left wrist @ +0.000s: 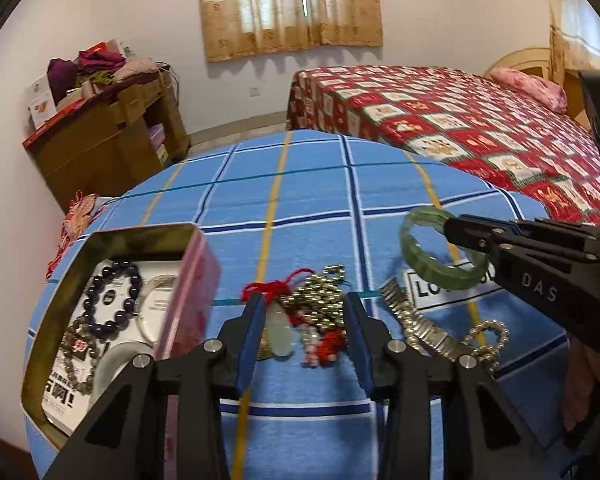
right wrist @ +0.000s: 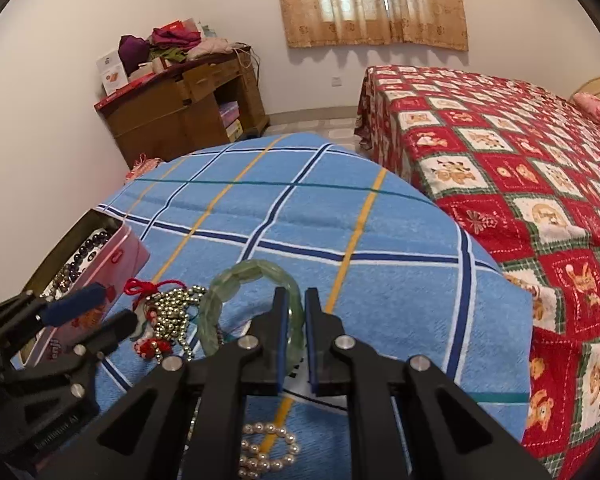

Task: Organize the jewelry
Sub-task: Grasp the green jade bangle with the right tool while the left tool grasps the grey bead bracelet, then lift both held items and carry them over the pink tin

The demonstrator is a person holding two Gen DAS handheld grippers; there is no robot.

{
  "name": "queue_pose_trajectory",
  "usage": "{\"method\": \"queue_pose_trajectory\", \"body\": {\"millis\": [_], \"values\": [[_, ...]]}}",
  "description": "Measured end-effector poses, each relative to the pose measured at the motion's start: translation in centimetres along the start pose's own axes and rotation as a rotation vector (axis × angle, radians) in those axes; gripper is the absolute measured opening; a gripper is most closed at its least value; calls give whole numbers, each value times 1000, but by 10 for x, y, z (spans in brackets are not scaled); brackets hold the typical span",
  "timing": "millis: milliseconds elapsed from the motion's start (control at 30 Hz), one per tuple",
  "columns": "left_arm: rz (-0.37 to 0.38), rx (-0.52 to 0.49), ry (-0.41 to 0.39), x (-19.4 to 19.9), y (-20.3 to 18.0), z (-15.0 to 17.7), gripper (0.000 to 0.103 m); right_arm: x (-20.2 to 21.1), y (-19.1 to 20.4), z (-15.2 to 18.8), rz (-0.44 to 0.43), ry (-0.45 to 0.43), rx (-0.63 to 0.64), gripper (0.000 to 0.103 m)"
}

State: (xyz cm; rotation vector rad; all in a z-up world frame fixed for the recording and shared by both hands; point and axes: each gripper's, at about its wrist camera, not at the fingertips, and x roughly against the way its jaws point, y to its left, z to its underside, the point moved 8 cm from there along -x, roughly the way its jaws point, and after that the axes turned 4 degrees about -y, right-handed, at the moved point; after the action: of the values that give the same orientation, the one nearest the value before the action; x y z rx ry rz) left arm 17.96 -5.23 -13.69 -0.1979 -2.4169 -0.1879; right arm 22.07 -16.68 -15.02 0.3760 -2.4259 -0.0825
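Observation:
My right gripper (right wrist: 296,312) is shut on a green jade bracelet (right wrist: 240,276) and holds it above the blue checked cloth; it also shows in the left wrist view (left wrist: 416,256). My left gripper (left wrist: 304,320) is open and empty over a pile of jewelry: a pale jade pendant on red cord (left wrist: 280,332) and a gold bead chain (left wrist: 320,292). An open pink tin box (left wrist: 192,292) at the left holds a dark bead bracelet (left wrist: 112,300) and other bracelets. A metal watch band (left wrist: 416,324) and a pearl bracelet (right wrist: 264,448) lie on the cloth.
The cloth-covered table (left wrist: 312,208) stands beside a bed with a red patterned cover (right wrist: 520,160). A wooden desk with clothes and boxes (right wrist: 180,100) stands against the far wall. A curtained window (right wrist: 372,0) is behind.

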Motion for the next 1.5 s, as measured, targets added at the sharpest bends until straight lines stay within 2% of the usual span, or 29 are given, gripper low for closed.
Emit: {"method": "queue_pose_trajectory", "body": {"millis": [167, 200, 233, 267, 300, 433, 567, 867, 1200, 1500], "values": [[27, 19, 35, -15, -5, 1, 41, 1, 6, -2, 16, -13, 35, 11], [38, 25, 46, -19, -7, 2, 37, 0, 6, -2, 16, -13, 38, 11], [44, 29, 57, -22, -8, 4, 32, 0, 7, -1, 15, -13, 38, 11], [54, 32, 69, -25, -9, 6, 15, 0, 7, -1, 14, -14, 38, 11], [69, 42, 80, -27, -10, 8, 10, 0, 7, -1, 15, -16, 38, 11], [107, 69, 47, -13, -8, 6, 10, 2, 8, -1, 12, -26, 38, 11], [143, 105, -20, 17, 0, -7, 9, 5, 6, -2, 4, -38, 29, 11], [162, 156, -107, 61, 24, -29, 9, 8, 8, -5, -4, -59, 31, 11], [169, 150, -157, 86, 34, -45, 9, 19, 16, -9, -75, -81, 10, 11], [152, 149, -171, 91, 46, -48, 9, 30, 42, -23, -113, -93, 67, 11]]}}
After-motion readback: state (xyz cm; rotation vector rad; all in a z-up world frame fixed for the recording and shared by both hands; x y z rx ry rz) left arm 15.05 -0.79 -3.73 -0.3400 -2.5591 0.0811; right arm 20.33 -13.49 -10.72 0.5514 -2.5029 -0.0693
